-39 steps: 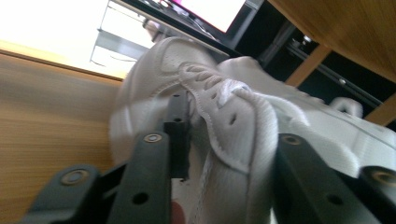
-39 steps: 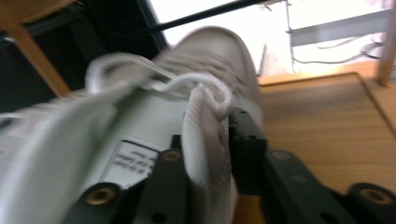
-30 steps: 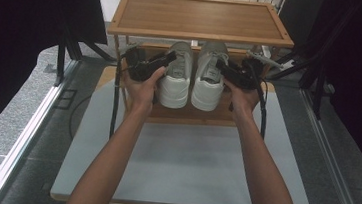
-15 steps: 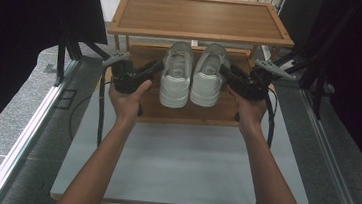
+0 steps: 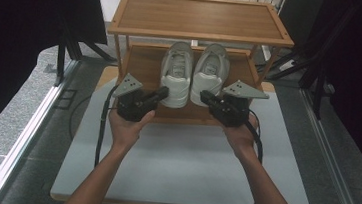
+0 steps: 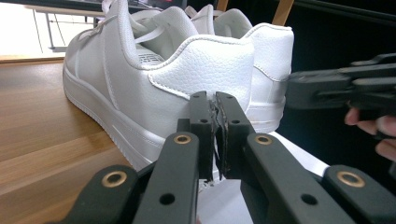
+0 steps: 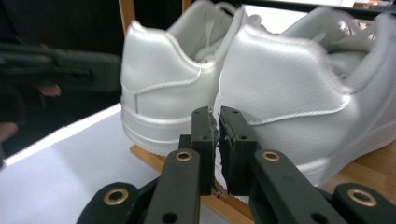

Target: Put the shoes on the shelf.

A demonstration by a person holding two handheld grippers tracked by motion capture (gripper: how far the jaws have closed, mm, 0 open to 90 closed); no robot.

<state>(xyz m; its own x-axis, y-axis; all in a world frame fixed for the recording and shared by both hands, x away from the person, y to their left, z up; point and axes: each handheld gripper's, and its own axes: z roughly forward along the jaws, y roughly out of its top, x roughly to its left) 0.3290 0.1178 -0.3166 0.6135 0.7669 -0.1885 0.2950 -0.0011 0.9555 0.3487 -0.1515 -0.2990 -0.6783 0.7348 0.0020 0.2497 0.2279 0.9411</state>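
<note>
- High view: the pair of white shoes (image 5: pixel 194 73) is seen at the lower shelf's (image 5: pixel 142 68) front edge, heels toward both tools, long axes running to the back edge.
- Left gripper view: the left tool (image 6: pixel 215 100), jaws just pressed together on nothing, is pointed at the left shoe's heel (image 6: pixel 205 65).
- Right gripper view: the right tool (image 7: pixel 215 114), likewise just closed empty, is pointed at the right shoe's heel (image 7: pixel 289 70).

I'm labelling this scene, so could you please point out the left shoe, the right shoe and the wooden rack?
left shoe (image 5: pixel 177 74), high view, on its laces.
right shoe (image 5: pixel 210 73), high view, on its tongue.
wooden rack (image 5: pixel 202 17), high view, on its top shelf.
</note>
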